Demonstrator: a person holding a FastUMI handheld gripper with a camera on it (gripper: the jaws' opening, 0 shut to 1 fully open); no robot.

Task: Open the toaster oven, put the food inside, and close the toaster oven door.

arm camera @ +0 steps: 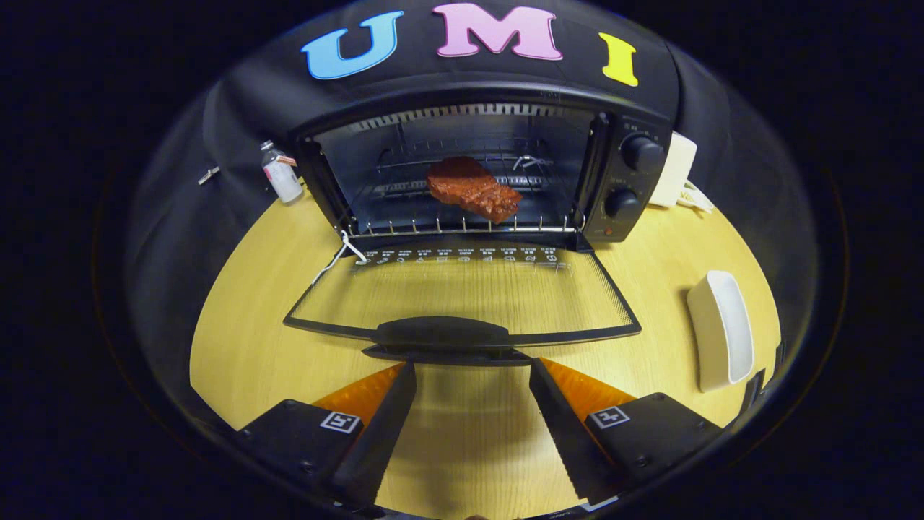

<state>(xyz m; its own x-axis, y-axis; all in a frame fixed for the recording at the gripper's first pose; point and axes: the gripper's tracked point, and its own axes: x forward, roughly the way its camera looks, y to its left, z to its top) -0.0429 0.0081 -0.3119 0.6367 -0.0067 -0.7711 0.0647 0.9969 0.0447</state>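
One steak (473, 189) on oven rack (462, 230), seemingly well beyond spread jaws.

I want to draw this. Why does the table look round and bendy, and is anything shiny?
Gripper view: the fisheye lens curves the table; lowered glass door shows faint streaky reflections; inside the toaster oven it is dim, yet the food is sharp; gripper open, just short of the door handle.

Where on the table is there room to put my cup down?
Bare table lies left of the open oven door, below the little bottle. More lies between the door and the white dish, and between the open tongs. It is crowded beside the toaster oven, by the white box.
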